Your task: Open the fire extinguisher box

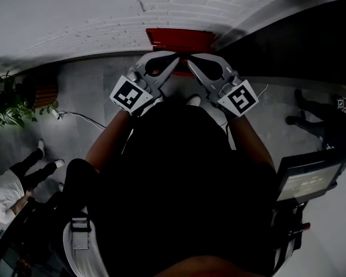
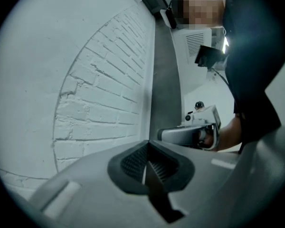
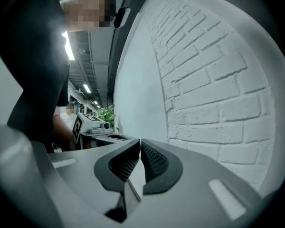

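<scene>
The red fire extinguisher box [image 1: 181,39] is being shown in the head view at the foot of the white brick wall [image 1: 179,4], on the grey floor [image 1: 92,91], straight ahead of the person, with its long axis running left to right along the wall. The left gripper [image 1: 174,60] and the right gripper [image 1: 191,63] are being held forward side by side and angled inward, so that their tips are being brought close together just short of the box's near edge, about at its middle; whether either is touching the box cannot be told. Neither gripper is being shown as clearly nearer: the tips are lying almost level, the left one toward the box's left half and the right one toward its right half. In the left gripper view the ribbed pads [image 2: 133,160] are being pressed together with nothing between them, and in the right gripper view the pads [image 3: 154,161] are likewise being pressed shut on nothing. The box is not being caught in either gripper view, where only brick wall is being shown beyond the jaws. The coming move is judged to be turning on this: the box is lying ahead of and below the tips, so the jaws would have to be parted and lowered onto the door's edge or latch, which cannot be made out here.
</scene>
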A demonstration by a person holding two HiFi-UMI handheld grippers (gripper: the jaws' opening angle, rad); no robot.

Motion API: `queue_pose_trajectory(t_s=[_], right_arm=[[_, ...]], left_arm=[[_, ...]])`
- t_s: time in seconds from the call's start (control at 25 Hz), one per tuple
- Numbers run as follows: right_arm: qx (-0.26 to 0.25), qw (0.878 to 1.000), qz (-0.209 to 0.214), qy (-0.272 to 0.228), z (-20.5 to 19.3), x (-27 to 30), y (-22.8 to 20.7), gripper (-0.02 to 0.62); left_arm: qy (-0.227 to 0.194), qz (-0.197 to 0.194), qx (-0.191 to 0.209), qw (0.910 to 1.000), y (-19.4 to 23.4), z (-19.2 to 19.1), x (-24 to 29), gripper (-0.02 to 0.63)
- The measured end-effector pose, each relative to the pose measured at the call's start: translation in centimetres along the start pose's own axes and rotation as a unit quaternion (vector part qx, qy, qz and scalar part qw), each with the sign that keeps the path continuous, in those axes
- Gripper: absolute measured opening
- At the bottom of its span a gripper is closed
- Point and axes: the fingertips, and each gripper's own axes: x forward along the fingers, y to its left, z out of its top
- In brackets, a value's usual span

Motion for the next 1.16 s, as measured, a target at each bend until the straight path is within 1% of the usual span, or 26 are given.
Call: queue_pose_trajectory(t_s=[0.24, 1.16], right_arm=[[0.007, 1.000, -0.022, -0.002, -0.3, -0.5, -0.3, 0.011], [0.014, 1.000, -0.021, 0.002, -1.4, -0.8, -0.3, 0.011]], left_arm=[[-0.001, -0.008, -0.005, 1.0000, -1.1, 0.4, -0.3, -0.002], [0.015, -0.018, -0.008, 0.9997, -1.6, -0.2, 0.1, -0.002]])
